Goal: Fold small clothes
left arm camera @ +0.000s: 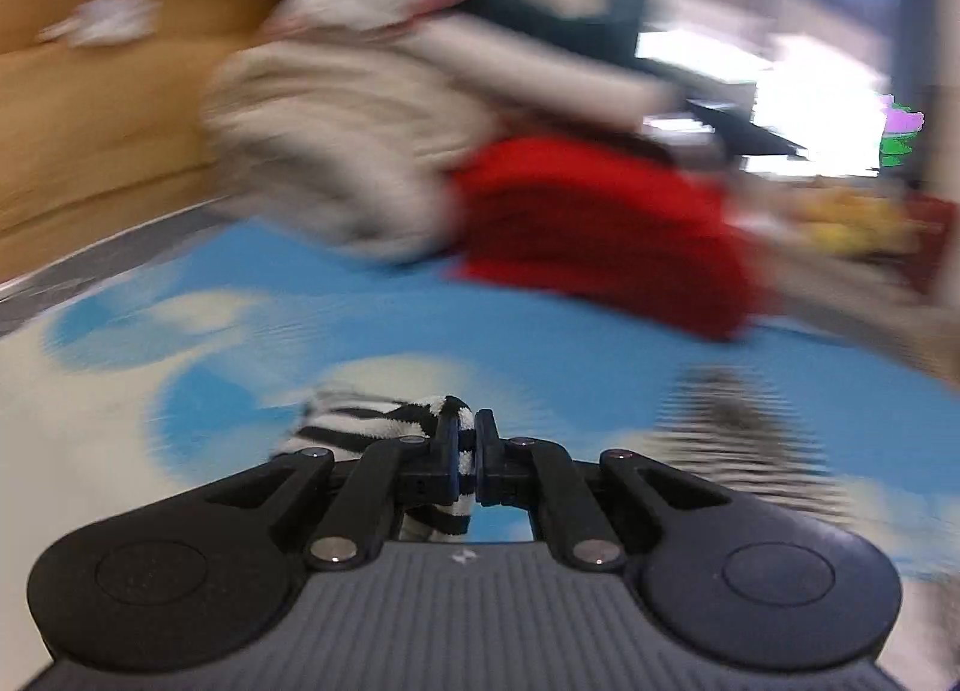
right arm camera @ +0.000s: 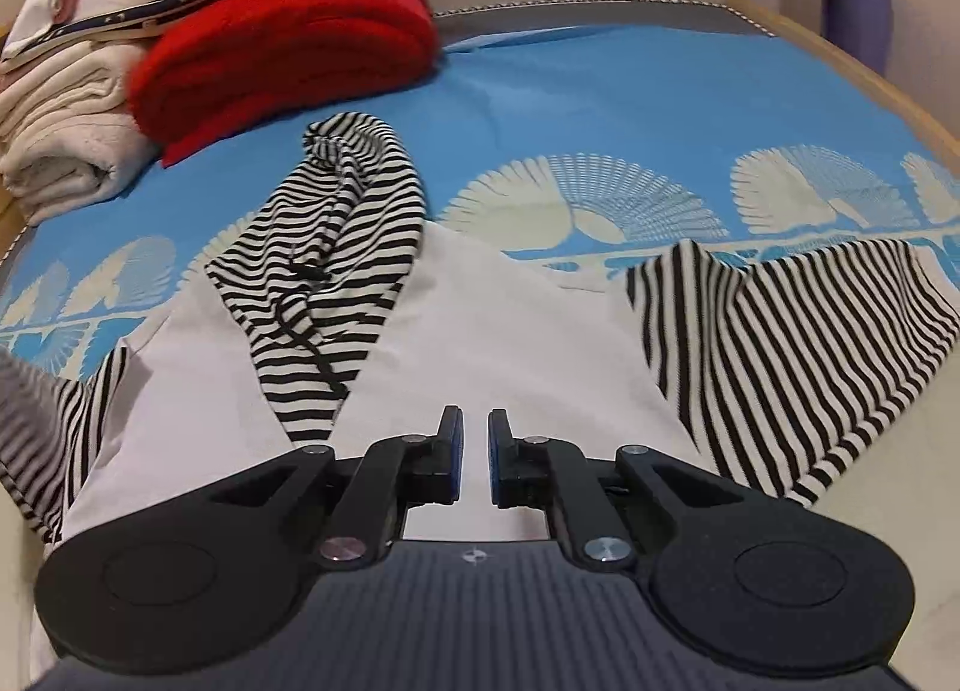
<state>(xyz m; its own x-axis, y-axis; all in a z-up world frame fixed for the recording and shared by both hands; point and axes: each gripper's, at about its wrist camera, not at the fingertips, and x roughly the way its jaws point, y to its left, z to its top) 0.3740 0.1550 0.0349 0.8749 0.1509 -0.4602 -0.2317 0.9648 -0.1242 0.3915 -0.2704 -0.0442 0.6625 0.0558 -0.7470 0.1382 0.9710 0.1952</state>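
Nearby, red knit (right arm camera: 282, 43) crowds striped garment (right arm camera: 336, 247) — left claw (left arm camera: 467, 439) pinching stripes, right claw (right arm camera: 475, 439) nearly closed, empty.

Bright indoor light; left view motion-blurred, right view sharp.

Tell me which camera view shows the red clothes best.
The right wrist view: there the red clothes are sharp, and you can see the folded layers lying on the blue sheet beside the pale stack. The left wrist view shows them only as a blurred red mass.
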